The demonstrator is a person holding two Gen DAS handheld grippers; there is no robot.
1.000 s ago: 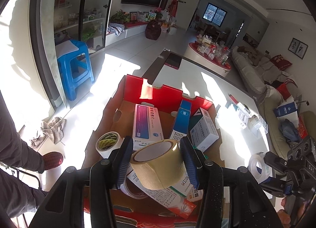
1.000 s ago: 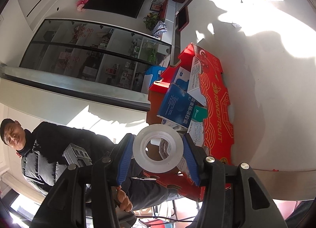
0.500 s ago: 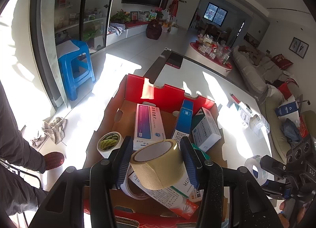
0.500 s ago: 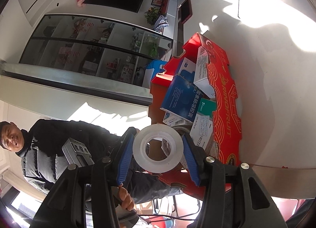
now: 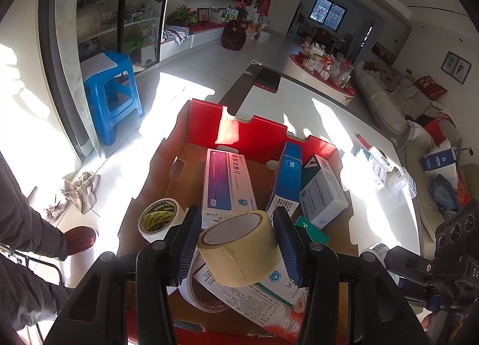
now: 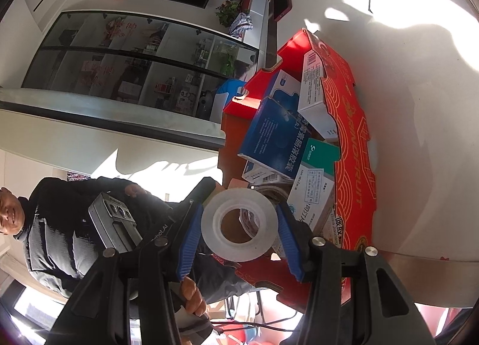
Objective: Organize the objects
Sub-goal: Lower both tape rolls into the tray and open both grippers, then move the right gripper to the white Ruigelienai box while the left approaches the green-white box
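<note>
While I look through the left wrist view, my left gripper [image 5: 238, 244] has its fingers [image 5: 188, 243] clamped on a tan tape roll [image 5: 239, 250], held over the near end of the red cardboard box [image 5: 254, 135]. Inside the box I see a purple-and-white carton [image 5: 226, 180], a blue carton [image 5: 287, 177] on edge, a white carton [image 5: 321, 195] and a yellow-printed tape roll [image 5: 158, 219]. The box sits on a white counter [image 5: 299, 99] in hard sunlight; beyond lie a tiled floor, a blue stool [image 5: 112, 96], glass-fronted shelving and a sofa [image 5: 389, 99]. In the right wrist view, my right gripper [image 6: 238, 232] has its fingers [image 6: 188, 240] closed on a clear tape roll [image 6: 239, 228], just beside the box's patterned red wall [image 6: 356, 171], with the bright counter [image 6: 419, 105] beyond.
</note>
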